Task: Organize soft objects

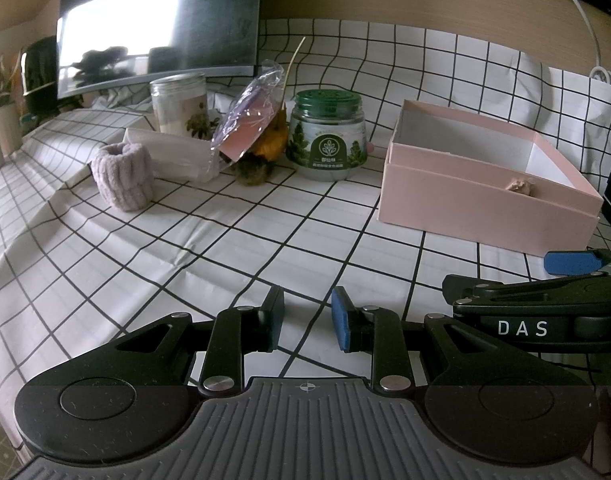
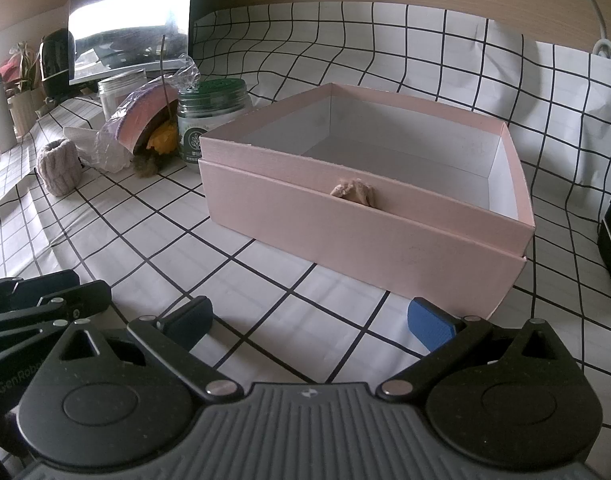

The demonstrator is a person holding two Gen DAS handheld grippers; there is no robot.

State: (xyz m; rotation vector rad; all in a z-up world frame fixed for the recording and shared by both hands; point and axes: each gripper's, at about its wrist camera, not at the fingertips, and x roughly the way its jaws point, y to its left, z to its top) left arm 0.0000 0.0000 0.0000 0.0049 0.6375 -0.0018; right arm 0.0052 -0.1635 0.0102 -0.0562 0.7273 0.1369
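Low in the middle of the left wrist view, the left gripper (image 1: 307, 316) hovers over bare checked tablecloth (image 1: 233, 240) with its jaws parted by a narrow gap and nothing between the pads. The right gripper (image 2: 309, 322) fills the bottom of the right wrist view with its jaws spread wide, also empty, pointed at the near wall of the pink box (image 2: 369, 236). That wide spread, judged against the task, suits soft, bulky things that need room before they are squeezed.

At the left middle of the left wrist view stands the lilac knitted cuff (image 1: 122, 176), upright on the cloth, a short ribbed tube with a hollow top and a fuzzy, yielding look; it is probably the next thing to gather. It sits well apart from both grippers and just in front of a white tray (image 1: 173, 152). Beside it, toward the centre, leans a wrapped bouquet (image 1: 249, 128) in crinkled clear film, with a yellow bloom and a brown tuft at its foot, touching or nearly touching the green-lidded jar (image 1: 327, 136); a clear jar (image 1: 179, 106) stands behind.

Over the box's near wall, right of centre in the right wrist view, peeks a small beige fluffy lump (image 2: 355, 192); most of it is hidden, so I cannot tell what it is. Presumably the open box serves as the collecting place, since its white floor lies otherwise bare.
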